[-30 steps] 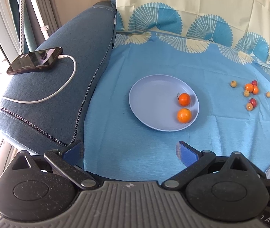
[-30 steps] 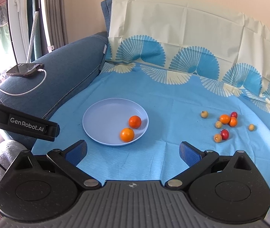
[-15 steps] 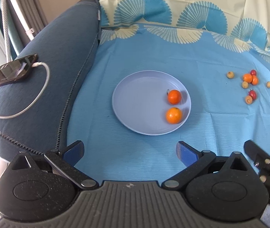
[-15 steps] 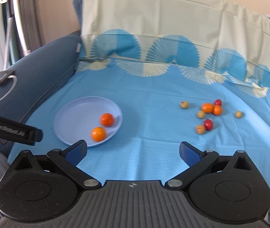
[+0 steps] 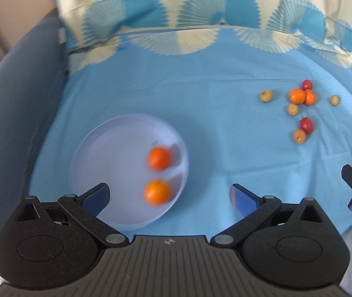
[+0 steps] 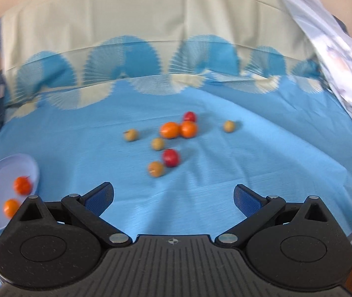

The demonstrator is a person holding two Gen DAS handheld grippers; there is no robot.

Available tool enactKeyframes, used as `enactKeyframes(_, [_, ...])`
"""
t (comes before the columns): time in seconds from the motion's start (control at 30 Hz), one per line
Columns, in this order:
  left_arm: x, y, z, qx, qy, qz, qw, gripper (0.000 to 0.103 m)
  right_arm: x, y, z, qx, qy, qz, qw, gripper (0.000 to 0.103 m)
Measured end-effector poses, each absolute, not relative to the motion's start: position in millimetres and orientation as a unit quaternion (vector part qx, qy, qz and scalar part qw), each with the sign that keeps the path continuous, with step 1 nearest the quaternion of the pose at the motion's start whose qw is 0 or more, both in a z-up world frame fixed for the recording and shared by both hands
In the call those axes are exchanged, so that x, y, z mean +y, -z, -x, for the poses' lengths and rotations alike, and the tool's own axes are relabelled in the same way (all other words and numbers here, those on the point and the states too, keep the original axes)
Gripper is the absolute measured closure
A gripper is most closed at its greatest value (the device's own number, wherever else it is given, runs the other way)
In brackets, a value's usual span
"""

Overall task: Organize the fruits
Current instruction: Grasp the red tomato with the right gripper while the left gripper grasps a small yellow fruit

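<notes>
A round pale-lilac plastic plate (image 5: 116,153) lies on the blue fan-patterned cloth (image 5: 220,148) and already carries two round orange fruits (image 5: 159,158), which sit near its right rim. The left hand-held gripper (image 5: 169,196) hangs over the plate's near edge, its blue-padded jaws spread wide and holding nothing. Well to the right of the plate, a loose cluster is left to gather: two more orange fruits (image 6: 169,130) that touch each other, two small red fruits (image 6: 170,157) and four small tan ones (image 6: 155,169). The right hand-held gripper (image 6: 173,196) faces that cluster, also spread wide and empty. By my judgement the sorting is at an early stage.
</notes>
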State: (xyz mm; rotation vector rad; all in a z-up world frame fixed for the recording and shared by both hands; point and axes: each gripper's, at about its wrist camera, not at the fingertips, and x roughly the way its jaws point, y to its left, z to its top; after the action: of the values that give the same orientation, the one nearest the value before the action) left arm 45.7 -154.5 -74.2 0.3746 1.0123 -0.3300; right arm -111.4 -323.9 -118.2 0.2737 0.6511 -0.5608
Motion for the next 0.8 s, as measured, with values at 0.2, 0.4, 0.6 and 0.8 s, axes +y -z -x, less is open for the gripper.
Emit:
enactKeyframes(0.2, [-238, 108, -92, 0.48, 0.184, -0.198, 0.835, 0.0, -392, 157, 81, 0.311, 0.311, -0.147, 0.886, 0.001])
enactKeyframes(0.4, [-306, 143, -144, 0.488, 0.214, -0.204, 0.821, 0.0, -433, 193, 28, 0.337, 0.239, -0.199, 0.889, 0.001])
enactKeyframes(0.6, [-356, 179, -179, 0.487, 0.225, -0.241, 0.809, 0.0, -436, 209, -20, 0.37, 0.217, -0.203, 0.88, 0.016])
enactKeyframes(0.8, [-378, 200, -189, 0.483, 0.245, -0.264, 0.798, 0.0, -418, 215, -20, 0.386, 0.221, -0.118, 0.888, 0.032])
